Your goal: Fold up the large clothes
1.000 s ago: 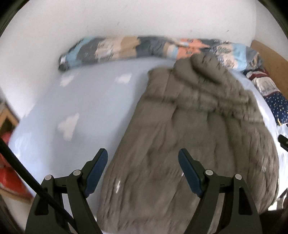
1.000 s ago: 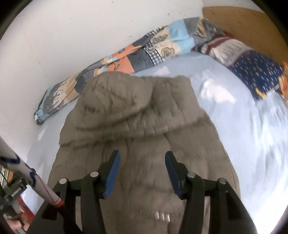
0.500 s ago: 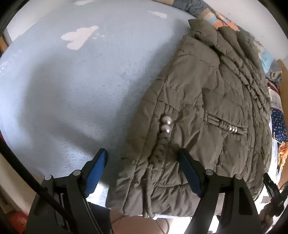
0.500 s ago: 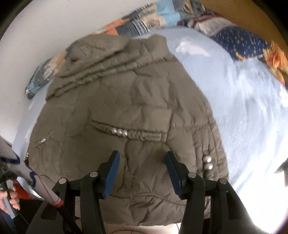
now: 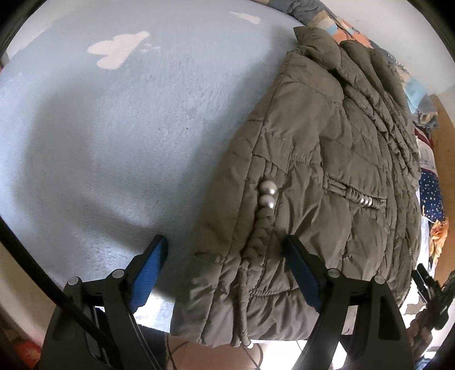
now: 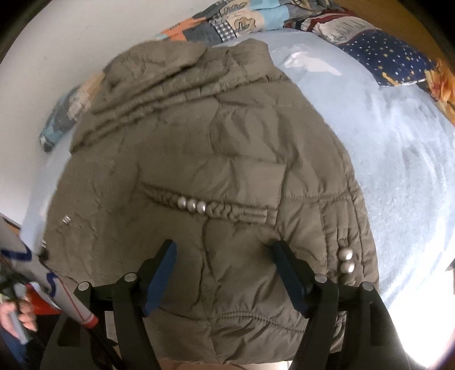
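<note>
Lying folded on blue bed (image 5: 119,136): brown jacket (image 5: 327,176), hem at near edge. Left gripper (image 5: 227,264) spread wide over jacket's side edge, opening. Right gripper (image 6: 224,270) opening above hem, gripping nothing.

Pale blue cloud-print bedsheet (image 5: 119,136), patchwork quilt (image 6: 227,22) by the wall, star-print pillow (image 6: 389,57)

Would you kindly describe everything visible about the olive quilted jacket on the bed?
The jacket is olive-brown, puffy and quilted, its shell creased and slightly shiny. It lies flat on the pale blue bedsheet, collar end toward the wall, hem hanging over the near edge. A braided pocket trim carries three pearl beads; another trim near one side edge carries two. Neither pair of tongs grips it.
</note>
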Demonstrator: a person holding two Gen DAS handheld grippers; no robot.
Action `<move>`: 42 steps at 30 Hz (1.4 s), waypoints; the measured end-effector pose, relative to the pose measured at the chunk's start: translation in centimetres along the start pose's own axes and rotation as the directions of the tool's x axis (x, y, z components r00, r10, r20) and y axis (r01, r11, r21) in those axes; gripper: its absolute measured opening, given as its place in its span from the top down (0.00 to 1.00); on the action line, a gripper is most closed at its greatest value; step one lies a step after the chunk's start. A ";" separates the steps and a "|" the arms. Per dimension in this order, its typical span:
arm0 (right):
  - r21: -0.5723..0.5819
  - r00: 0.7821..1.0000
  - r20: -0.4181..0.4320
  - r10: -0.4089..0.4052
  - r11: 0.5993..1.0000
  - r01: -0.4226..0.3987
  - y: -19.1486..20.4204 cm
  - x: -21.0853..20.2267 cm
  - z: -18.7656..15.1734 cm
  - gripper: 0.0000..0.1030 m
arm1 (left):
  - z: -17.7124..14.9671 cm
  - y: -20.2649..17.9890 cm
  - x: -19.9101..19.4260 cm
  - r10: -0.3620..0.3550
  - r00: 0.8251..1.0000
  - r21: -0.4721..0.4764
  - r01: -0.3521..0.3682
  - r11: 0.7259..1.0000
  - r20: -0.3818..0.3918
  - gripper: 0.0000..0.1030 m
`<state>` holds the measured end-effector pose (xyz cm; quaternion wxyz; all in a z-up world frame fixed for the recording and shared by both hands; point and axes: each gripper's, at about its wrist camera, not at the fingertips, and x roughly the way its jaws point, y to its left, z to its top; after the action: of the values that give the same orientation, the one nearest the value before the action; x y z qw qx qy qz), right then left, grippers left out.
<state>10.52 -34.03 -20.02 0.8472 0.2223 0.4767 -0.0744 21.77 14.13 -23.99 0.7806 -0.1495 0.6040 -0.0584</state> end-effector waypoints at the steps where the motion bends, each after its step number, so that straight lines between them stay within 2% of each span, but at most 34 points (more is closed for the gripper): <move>1: 0.022 1.000 0.018 0.017 1.000 -0.017 -0.7 -0.5 0.4 0.26 | 0.0 0.0 -0.1 0.000 1.000 0.000 0.000 1.000 0.000 0.19; 4: 0.093 0.997 0.080 0.015 0.995 -0.022 -3.4 -2.3 1.6 0.26 | -0.2 0.4 -0.5 0.010 1.000 0.004 -0.010 1.000 0.003 0.19; 7: 0.189 0.994 0.106 -0.004 0.982 -0.017 -6.7 -3.4 2.2 0.26 | -0.2 -1.0 -0.8 0.018 1.000 0.016 -0.019 1.000 0.013 0.20; 11: 0.332 0.996 0.086 0.007 0.942 -0.036 -11.3 -3.5 1.4 0.26 | 0.2 -2.0 -0.7 -0.005 1.000 0.041 0.004 0.999 0.020 0.20; 15: 0.380 0.997 0.045 0.064 0.922 -0.076 -13.2 -2.6 0.1 0.26 | -0.3 -2.9 -0.8 0.002 1.000 0.087 -0.004 0.996 0.016 0.20; 18: 0.379 0.992 0.021 0.123 0.917 -0.122 -13.1 -1.9 -0.7 0.26 | -0.4 -2.5 -1.0 -0.012 1.000 0.090 0.011 0.996 0.008 0.20; 24: 0.329 0.974 -0.095 0.206 0.930 -0.165 -11.1 0.1 -2.2 0.27 | -1.1 -1.4 -0.7 -0.041 0.999 0.099 0.041 0.994 -0.011 0.20; 29: 0.285 0.959 -0.085 0.269 0.929 -0.235 -9.4 -0.5 -2.6 0.27 | -2.0 -0.6 -1.2 -0.054 0.998 0.125 0.055 0.991 -0.013 0.20; 32: 0.269 0.953 -0.047 0.300 0.923 -0.277 -8.8 -0.8 -2.2 0.34 | -1.7 -0.3 -1.0 -0.078 0.997 0.083 0.079 0.993 -0.012 0.20; 34: 0.275 0.958 0.000 0.288 0.920 -0.277 -8.9 -1.1 -1.8 0.38 | -1.7 0.6 -1.0 -0.093 0.996 0.057 0.093 0.994 -0.006 0.20; 36: 0.264 0.975 0.014 0.220 0.940 -0.216 -8.9 -1.2 -1.6 0.41 | -1.8 0.7 -1.0 -0.091 0.996 0.055 0.092 0.994 -0.007 0.20; 40: 0.302 0.983 -0.062 0.171 0.942 -0.144 -9.6 0.4 -2.1 0.41 | -2.1 1.2 -1.4 -0.077 0.997 0.078 0.077 0.994 -0.003 0.20; 42: 0.336 0.981 -0.075 0.179 0.931 -0.144 -9.9 0.7 -2.3 0.40 | -2.4 1.1 -1.6 -0.063 0.998 0.098 0.063 0.993 0.000 0.20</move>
<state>5.74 -41.76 -24.73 0.7754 0.4026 0.4812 -0.0712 18.96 15.20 -23.38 0.7856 -0.1301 0.5944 -0.1121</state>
